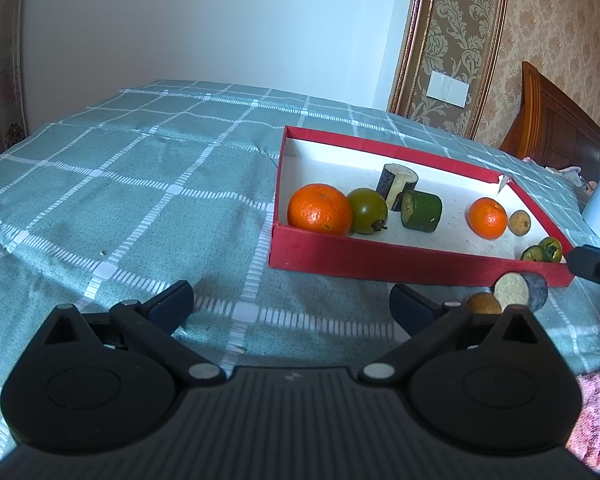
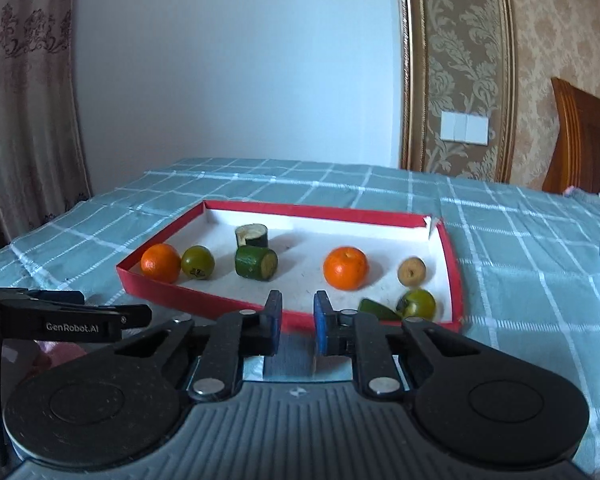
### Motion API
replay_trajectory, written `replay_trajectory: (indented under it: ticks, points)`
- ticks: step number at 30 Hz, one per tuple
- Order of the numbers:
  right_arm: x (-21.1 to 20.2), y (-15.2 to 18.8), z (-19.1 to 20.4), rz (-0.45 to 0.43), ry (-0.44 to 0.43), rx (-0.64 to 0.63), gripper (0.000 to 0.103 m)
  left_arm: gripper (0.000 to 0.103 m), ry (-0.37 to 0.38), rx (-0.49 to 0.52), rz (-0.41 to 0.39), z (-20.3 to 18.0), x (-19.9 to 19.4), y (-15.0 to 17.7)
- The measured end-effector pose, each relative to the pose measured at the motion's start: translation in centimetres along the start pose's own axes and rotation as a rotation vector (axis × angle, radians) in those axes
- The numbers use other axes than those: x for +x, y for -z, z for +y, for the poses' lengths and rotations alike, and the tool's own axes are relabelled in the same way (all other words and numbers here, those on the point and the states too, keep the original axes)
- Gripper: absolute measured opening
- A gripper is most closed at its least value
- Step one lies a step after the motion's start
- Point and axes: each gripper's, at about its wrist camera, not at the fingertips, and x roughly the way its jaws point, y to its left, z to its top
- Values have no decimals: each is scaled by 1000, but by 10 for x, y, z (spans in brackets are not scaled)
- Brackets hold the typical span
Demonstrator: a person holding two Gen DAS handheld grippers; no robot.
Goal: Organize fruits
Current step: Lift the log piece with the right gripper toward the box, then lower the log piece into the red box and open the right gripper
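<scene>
My left tongs [image 1: 292, 300] stand wide apart over the teal checked bedcover [image 1: 120, 200], empty. Their right arm partly hides a small brown round fruit [image 1: 483, 303] and a dark cut cylinder [image 1: 520, 290] lying just outside the shallow red cardboard box [image 1: 380, 260] of fruits ahead. My right tongs [image 2: 297, 322] are drawn together, holding nothing I can see.

Green checked cloth [image 1: 120, 184] spread flat over the table, with a pink towel [image 1: 596, 416] at its near right edge. Behind, a white wall [image 2: 236, 80], a curtain [image 2: 24, 100], a white light switch [image 2: 464, 127] and brown wood [image 1: 556, 124].
</scene>
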Motion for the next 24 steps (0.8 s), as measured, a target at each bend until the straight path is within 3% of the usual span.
replay_trajectory:
  ticks: [2,5,7,11,12,16,17,20,24]
  points:
    - [-2,2,-1,6,5,-6,17,103,0,0,0,1,0,0]
    - [2,4,-3,46,-54,18,18,103,1,-1,0,1,0,0]
    - [7,5,-3,85,-72,42,25,103,2,-2,-1,1,0,0]
    - [11,12,-4,107,-99,91,70,103,1,-1,0,1,0,0]
    - [10,13,-3,100,-94,94,71,103,1,-1,0,1,0,0]
    - [22,13,4,100,-46,72,71,103,3,-5,-2,1,0,0]
    - [27,14,4,117,-41,69,68,103,4,-5,-2,2,0,0]
    - [39,20,2,175,-52,86,33,103,4,-5,-2,2,0,0]
    - [34,24,2,155,-63,80,32,103,4,-5,-2,2,0,1]
